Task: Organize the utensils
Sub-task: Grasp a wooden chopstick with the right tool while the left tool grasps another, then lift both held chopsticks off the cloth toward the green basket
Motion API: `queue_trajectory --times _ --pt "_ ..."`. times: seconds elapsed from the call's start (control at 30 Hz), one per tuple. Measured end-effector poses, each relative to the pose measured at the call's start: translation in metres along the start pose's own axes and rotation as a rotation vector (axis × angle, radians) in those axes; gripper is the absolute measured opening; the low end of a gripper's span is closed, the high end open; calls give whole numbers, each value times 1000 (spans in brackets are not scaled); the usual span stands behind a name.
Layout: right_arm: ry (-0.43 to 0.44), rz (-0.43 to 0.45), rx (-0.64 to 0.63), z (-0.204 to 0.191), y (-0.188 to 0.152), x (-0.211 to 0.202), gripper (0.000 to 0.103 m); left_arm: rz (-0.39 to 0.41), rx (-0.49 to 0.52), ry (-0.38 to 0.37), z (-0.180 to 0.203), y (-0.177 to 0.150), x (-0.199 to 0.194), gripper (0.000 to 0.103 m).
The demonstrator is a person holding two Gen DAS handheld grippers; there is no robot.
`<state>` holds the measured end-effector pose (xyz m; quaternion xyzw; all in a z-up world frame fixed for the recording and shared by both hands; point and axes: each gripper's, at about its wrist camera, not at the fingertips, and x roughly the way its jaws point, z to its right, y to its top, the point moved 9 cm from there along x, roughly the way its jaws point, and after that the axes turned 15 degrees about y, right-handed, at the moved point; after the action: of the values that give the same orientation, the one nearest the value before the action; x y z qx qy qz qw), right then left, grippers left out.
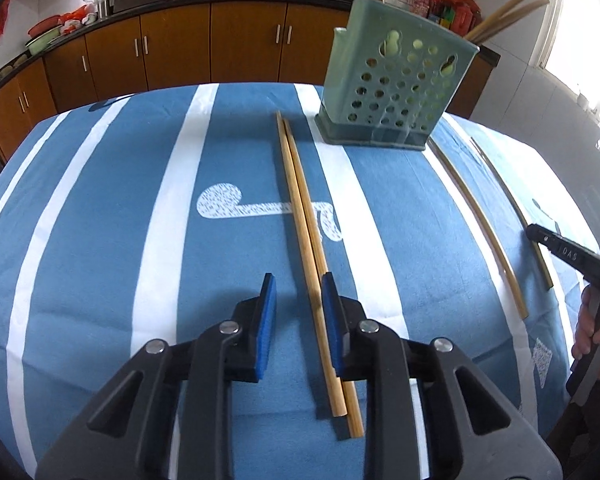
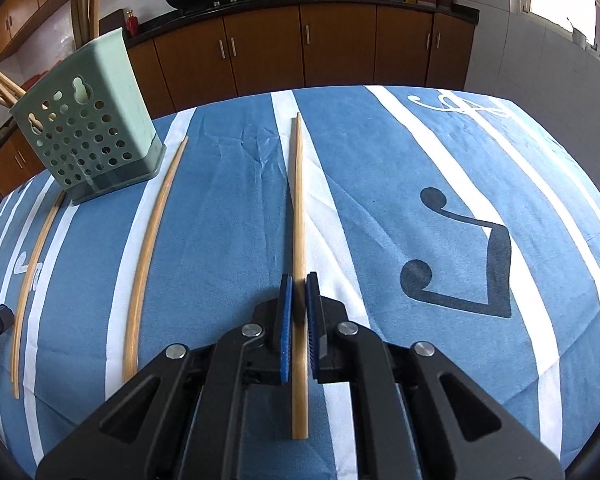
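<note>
My right gripper (image 2: 297,280) is clamped on one chopstick (image 2: 299,216), pads pinching it well back toward the thick end, so most of the stick runs fwd past the tips. Risk: held that far back it can pivot in the pads on lift & droop, then miss the holder (image 2: 88,128), which sits ahead-left w/ sticks already poking out the top.

My left gripper (image 1: 299,280) is spread, jaws straddling a chopstick pair (image 1: 304,216) w/o touching. Closing here may catch only one stick, or roll one over the other & scissor them.

Another loose chopstick (image 2: 150,248) lies just left of the right gripper. Cloth (image 2: 400,152) is wrinkled ahead; a dragged tip could snag.
</note>
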<state>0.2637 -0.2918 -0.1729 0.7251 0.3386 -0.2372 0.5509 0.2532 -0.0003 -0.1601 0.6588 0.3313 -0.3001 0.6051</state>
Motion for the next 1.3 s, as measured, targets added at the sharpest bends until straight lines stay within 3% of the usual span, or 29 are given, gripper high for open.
queue_trajectory --times 0.7,0.8,1.03,1.3 --pt "-12 -1 -16 -2 0 0 8 9 33 66 3 1 5 20" --pt "-1 1 -26 -4 -1 1 8 22 33 94 3 5 8 9" --pt "21 -11 -76 -13 0 5 8 10 -68 146 -35 23 23 8" --pt "12 7 -60 -11 -1 5 8 28 -87 95 -53 26 27 9"
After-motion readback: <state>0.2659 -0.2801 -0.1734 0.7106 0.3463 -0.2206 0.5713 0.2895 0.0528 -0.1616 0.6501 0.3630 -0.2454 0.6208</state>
